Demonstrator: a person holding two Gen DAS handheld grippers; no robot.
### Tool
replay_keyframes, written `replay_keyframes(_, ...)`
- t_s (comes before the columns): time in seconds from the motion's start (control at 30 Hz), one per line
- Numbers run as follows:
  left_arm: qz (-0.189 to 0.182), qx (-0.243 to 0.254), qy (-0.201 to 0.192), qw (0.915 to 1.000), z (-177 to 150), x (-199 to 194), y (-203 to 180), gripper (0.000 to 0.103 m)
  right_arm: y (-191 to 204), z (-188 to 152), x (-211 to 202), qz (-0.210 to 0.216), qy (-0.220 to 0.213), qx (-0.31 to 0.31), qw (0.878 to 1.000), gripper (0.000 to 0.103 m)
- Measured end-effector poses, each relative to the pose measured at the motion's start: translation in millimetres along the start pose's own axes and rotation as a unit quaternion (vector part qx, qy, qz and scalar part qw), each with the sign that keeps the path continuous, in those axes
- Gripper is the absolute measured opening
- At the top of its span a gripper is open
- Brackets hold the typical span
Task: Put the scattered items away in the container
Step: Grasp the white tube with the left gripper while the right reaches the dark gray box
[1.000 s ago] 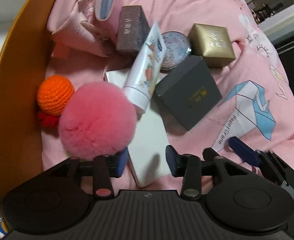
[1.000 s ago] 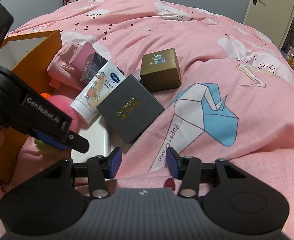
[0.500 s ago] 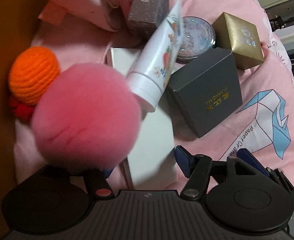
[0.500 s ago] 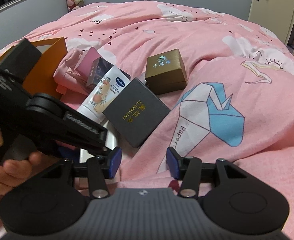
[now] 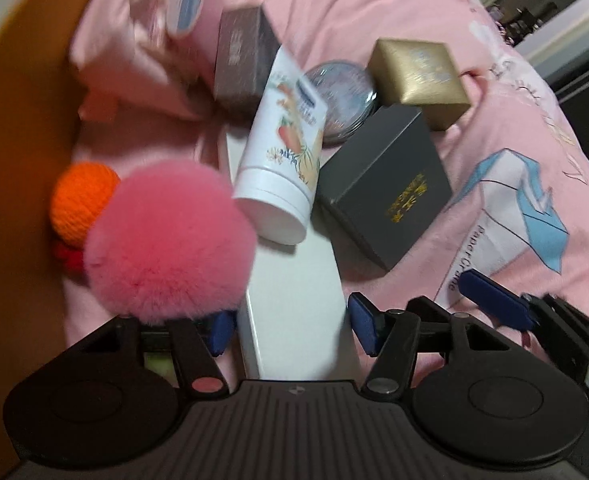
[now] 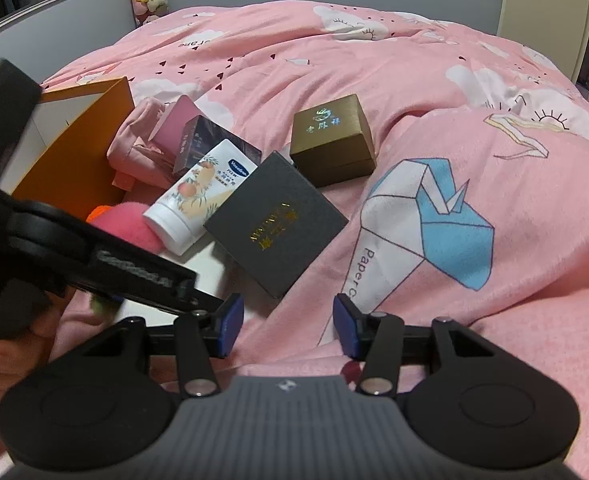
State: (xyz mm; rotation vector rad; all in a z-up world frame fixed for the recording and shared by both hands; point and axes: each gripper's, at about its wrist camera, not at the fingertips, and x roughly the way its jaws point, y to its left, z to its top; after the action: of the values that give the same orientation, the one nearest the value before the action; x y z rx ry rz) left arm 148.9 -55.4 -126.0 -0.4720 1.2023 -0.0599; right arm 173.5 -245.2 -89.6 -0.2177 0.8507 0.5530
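Observation:
In the left wrist view my left gripper [image 5: 290, 330] is open over a white flat box [image 5: 294, 312]. A pink pompom [image 5: 170, 240] lies at its left finger, beside an orange yarn ball [image 5: 80, 198]. A white cream tube [image 5: 284, 168], a grey box [image 5: 386, 196], a gold box [image 5: 418, 80], a round tin [image 5: 342, 96] and a dark speckled box [image 5: 242, 68] lie beyond. The orange container [image 6: 74, 152] stands at the left. My right gripper [image 6: 286, 328] is open and empty above the bedspread, near the grey box [image 6: 276, 224].
A crumpled pink cloth [image 5: 134, 52] lies against the container wall [image 5: 18, 160]. The pink bedspread [image 6: 414, 80] with a paper-crane print stretches to the right. The left gripper's body [image 6: 94, 256] crosses the right wrist view at the lower left.
My left gripper has pulled back and up from the pompom, and the view is wider again. The right gripper has barely moved.

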Motion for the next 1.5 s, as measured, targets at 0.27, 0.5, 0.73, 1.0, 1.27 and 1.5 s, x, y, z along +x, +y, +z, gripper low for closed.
replay_keyframes(0.27,0.052,0.098,-0.002,0.9938,-2,-31,-11,0.052,3,-1,-2,0.001,0.002,-0.01,1.0,0.056)
replay_keyframes(0.5,0.092,0.188,0.008,0.9777,-28,-39,-22,0.035,1,1,-5,0.01,0.001,0.008,1.0,0.055)
replay_keyframes(0.73,0.086,0.176,0.034,0.9801,-26,-25,-18,0.036,6,7,-14,0.018,-0.005,-0.021,1.0,0.05)
replay_keyframes(1.0,0.074,0.139,0.045,0.9865,-9,-3,-13,0.036,5,34,-14,0.032,-0.009,-0.067,0.997,0.048)
replay_keyframes(1.27,0.075,0.128,0.052,0.9877,-5,2,-11,0.032,5,70,29,0.038,0.022,-0.109,0.993,0.058)
replay_keyframes(1.5,0.069,0.124,0.042,0.989,-6,-9,-9,0.032,-7,77,81,0.079,0.091,-0.083,0.989,0.07)
